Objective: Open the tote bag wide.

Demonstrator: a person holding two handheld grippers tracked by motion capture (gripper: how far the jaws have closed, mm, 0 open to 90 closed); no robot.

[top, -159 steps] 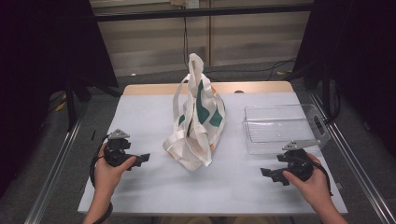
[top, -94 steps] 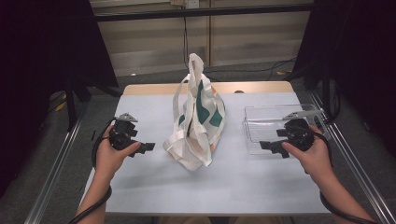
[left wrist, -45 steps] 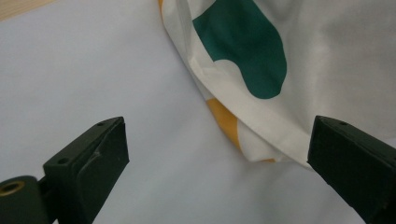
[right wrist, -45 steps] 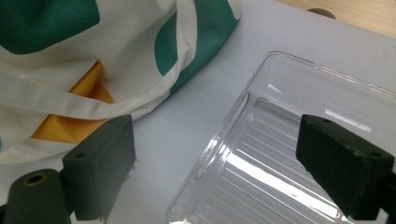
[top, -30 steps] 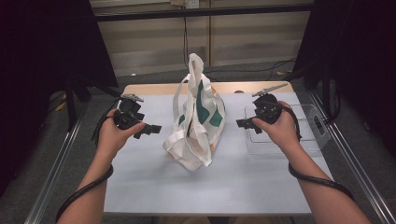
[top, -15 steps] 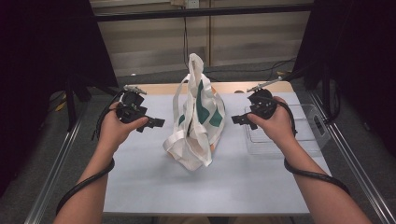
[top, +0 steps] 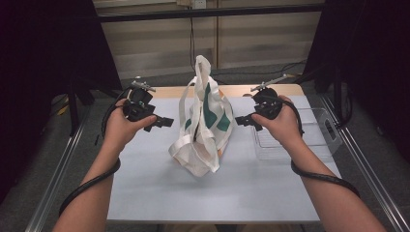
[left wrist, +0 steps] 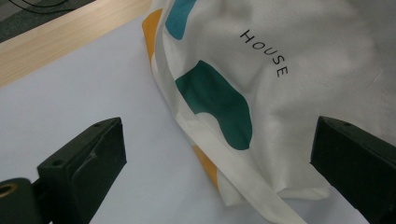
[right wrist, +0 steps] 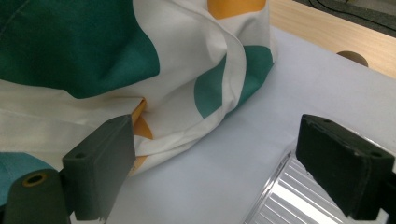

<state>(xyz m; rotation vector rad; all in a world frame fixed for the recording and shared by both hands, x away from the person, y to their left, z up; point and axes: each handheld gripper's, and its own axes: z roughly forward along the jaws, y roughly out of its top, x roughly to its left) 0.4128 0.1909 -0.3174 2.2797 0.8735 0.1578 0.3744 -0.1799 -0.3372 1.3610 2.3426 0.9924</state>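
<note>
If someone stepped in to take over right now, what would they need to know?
Left gripper: open, empty, just left of the tote bag, pointing at it.
Right gripper: open, empty, at the bag's right side.
The bag stands slumped mid-table, handles up. A clear tray lies beside it on the right.
Done: both grippers face the bag.
Left: nothing gripped yet; probably take hold of the bag.

We look down and forward from above the counter (top: pixel 159 193)'s near edge. Each gripper view sits low and very close, looking between its own jaws at opposite sides of the tote bag (top: pixel 203 125) (left wrist: pixel 280 93) (right wrist: pixel 116 56), which all three views share.
</note>
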